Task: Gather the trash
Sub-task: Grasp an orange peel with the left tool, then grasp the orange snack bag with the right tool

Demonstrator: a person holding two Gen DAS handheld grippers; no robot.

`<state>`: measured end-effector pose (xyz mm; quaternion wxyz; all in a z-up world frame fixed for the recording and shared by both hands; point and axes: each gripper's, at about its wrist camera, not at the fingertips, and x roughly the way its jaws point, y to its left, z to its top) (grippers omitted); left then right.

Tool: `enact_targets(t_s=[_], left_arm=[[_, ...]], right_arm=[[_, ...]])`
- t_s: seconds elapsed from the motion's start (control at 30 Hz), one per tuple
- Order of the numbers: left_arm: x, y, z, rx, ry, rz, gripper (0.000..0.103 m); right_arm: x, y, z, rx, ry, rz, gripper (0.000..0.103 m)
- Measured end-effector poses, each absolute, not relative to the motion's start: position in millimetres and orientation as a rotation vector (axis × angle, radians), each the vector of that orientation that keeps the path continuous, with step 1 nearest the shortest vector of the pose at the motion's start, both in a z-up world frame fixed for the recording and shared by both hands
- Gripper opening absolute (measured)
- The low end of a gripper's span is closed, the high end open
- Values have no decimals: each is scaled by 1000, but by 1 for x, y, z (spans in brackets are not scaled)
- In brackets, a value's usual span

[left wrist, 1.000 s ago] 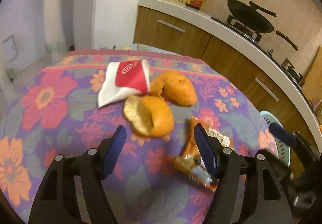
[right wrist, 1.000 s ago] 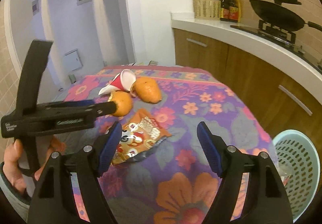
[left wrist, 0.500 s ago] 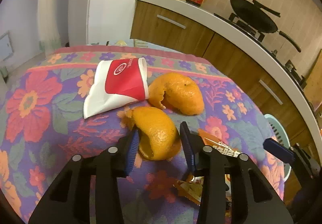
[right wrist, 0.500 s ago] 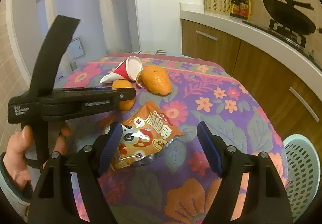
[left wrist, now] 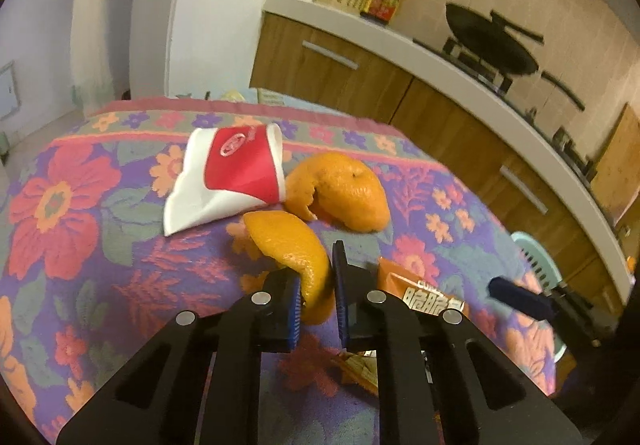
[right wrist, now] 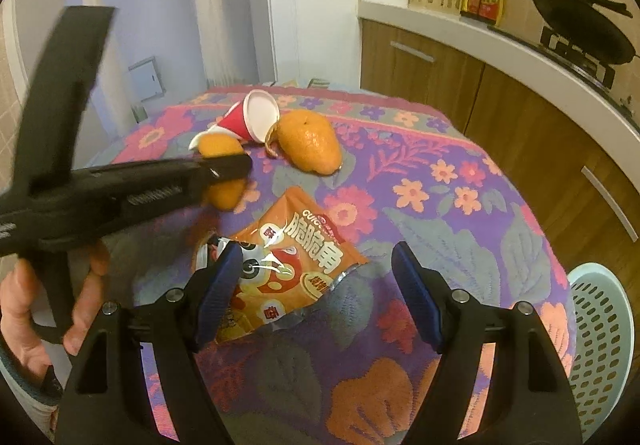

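My left gripper is shut on an orange peel, which also shows in the right wrist view. A second orange peel and a crushed red and white paper cup lie just beyond it on the floral tablecloth. An orange snack wrapper lies below my right gripper, which is open and empty above it. The wrapper shows partly in the left wrist view.
A pale green perforated basket stands on the floor at the table's right side. A kitchen counter with wooden cabinets, a wok, bottles and a wicker basket runs behind and to the right.
My left gripper has closed from open onto the nearer orange peel and lifted it slightly. My right gripper has moved closer over the snack wrapper, still open.
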<state>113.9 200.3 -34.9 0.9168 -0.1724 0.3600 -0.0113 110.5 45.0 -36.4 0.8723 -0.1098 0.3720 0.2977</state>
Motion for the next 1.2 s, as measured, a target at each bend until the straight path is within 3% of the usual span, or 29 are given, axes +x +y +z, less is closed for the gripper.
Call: enact_targets(t_s=[0.67,1.03,1.07,1.1,1.13,1.2], left_arm=[[95,198,-25,-319,677,40,12],[90,207,-20,-315,653,86,12],[90,208,-19,-316,651,88,12],[90,209,-19,-319,651,89,12],[90,210,-19,-321,652,88,12],[90,209,-18,-317,650,87,12]], right_arm=[[124,66,-48,-251,843,637,75],[118,82,-54,-318,887,726,87],[116,82,-53,-319,883,732,81],[114,83,-53,-322,885,751,68],[113,83,-53,-322,883,762,64],[109,84,-53,-329,868,766,43]])
